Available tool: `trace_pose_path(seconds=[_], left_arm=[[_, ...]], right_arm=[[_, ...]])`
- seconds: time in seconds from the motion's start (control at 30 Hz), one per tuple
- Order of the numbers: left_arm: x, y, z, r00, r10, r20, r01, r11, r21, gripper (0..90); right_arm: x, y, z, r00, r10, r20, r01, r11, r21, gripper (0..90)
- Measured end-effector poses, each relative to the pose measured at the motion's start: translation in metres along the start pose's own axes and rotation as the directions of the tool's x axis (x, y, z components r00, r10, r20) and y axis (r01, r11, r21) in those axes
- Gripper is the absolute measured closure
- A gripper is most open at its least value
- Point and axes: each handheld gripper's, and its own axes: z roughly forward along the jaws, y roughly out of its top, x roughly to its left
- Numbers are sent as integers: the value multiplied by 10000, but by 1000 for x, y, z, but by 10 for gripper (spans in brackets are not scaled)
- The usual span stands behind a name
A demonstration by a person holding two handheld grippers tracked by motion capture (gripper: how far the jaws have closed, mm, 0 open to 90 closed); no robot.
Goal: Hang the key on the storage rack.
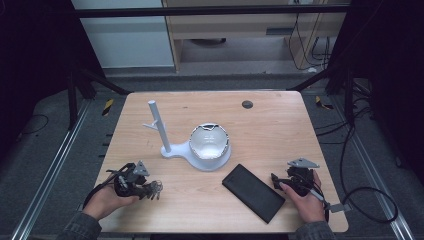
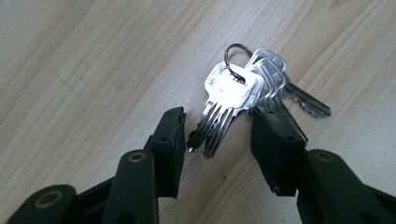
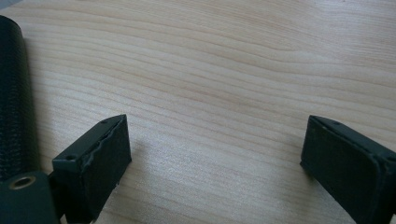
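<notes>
Near the wooden worktop's (image 1: 280,125) front-left corner, a bunch of keys (image 2: 243,91) lies between the parted jaws of the left gripper (image 2: 219,128), blades apparently pointing back toward it, while the right gripper (image 3: 215,140) gapes empty near the front-right corner.

keys (image 2: 243,88): silver bunch on ring; flat on table (image 2: 70,70)

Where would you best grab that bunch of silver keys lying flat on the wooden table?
Probably across the stacked flat heads of the silver keys, coming down from above with the left gripper: the bunch lies flat, the heads overlap near the ring, and the blades fan loosely.
</notes>
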Motion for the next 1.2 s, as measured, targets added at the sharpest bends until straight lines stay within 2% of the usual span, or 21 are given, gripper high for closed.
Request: trace_pose_path(seconds=[0.03, 0.17, 0.3, 0.4, 0.43, 0.6, 0.73, 0.93, 1.13, 1.2], left_arm=[[0, 0, 0, 9999, -100, 119, 101, 9999, -113, 551], [-1, 2, 1, 9999, 62, 152, -61, 10000, -66, 561], [2, 3, 4, 9996, -254, 118, 254, 9997, -9, 578], [2, 5, 5, 9994, -278, 189, 278, 9996, -33, 587], [1, 7, 5, 9995, -200, 259, 199, 9998, 37, 631], [0, 9, 5, 9991, -276, 318, 273, 9996, 86, 743], [0, 11, 6, 9990, -322, 315, 319, 9994, 94, 785], [2, 11, 6, 9979, -583, 286, 579, 9982, 153, 834], [7, 9, 4, 9937, -1087, 273, 1083, 9940, 179, 865], [10, 8, 5, 9913, -1257, 390, 1250, 9919, 212, 873]], right_arm=[[0, 0, 0, 10000, 4, 0, -4, 10000, 0, 84], [0, 0, 0, 10000, 0, -6, 0, 10000, 4, 82], [0, 0, 0, 10000, -25, -23, 25, 10000, 5, 80], [0, 0, 0, 10000, -26, -20, 26, 10000, 8, 79], [0, 0, 0, 10000, -16, -20, 16, 10000, 16, 78], [1, 0, 0, 10000, -24, -16, 24, 10000, 21, 78], [1, 0, 0, 10000, -63, -9, 63, 10000, 11, 77], [1, 0, 0, 10000, -65, -15, 65, 10000, 6, 74], [1, 0, 0, 10000, -76, -30, 76, 10000, 26, 71], [1, 0, 0, 10000, -83, -35, 83, 10000, 29, 69]])
